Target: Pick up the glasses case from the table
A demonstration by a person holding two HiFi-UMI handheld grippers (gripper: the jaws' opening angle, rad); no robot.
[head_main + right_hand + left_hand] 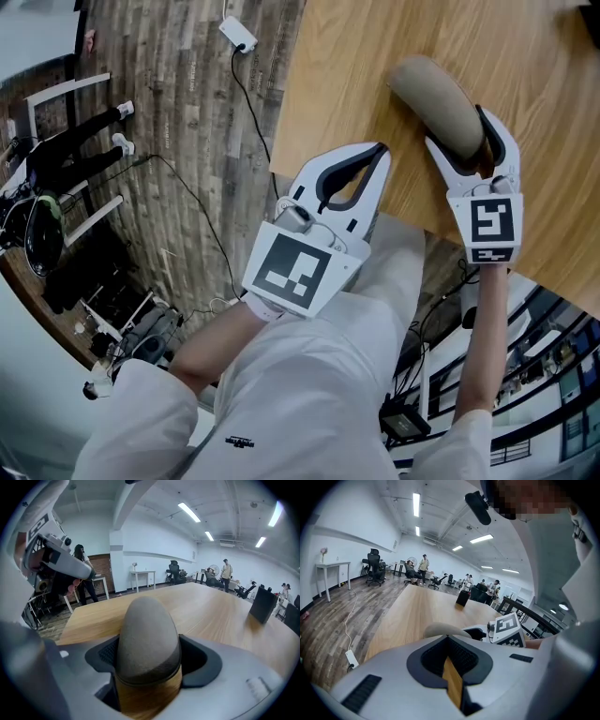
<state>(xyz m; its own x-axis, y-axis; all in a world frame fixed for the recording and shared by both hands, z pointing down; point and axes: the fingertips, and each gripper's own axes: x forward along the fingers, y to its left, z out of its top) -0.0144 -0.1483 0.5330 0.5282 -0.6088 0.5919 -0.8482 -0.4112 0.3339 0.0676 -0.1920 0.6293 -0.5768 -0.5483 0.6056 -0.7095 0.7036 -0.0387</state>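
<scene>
The glasses case (436,98) is a grey-brown rounded oblong lying on the wooden table (356,56). My right gripper (459,127) has its jaws around the case's near end, and both pads touch its sides. In the right gripper view the case (147,634) fills the gap of the right gripper (150,656) and still rests on the wood. My left gripper (380,150) hovers at the table's near-left edge, shut, with its tips together and nothing held. From the left gripper (447,638) the case (440,630) shows just beyond it.
A black box (262,604) stands further along the table, also seen as the black box (462,598) in the left gripper view. The table edge (281,122) drops to a plank floor with a white power strip (239,36) and cable. People and chairs are far off.
</scene>
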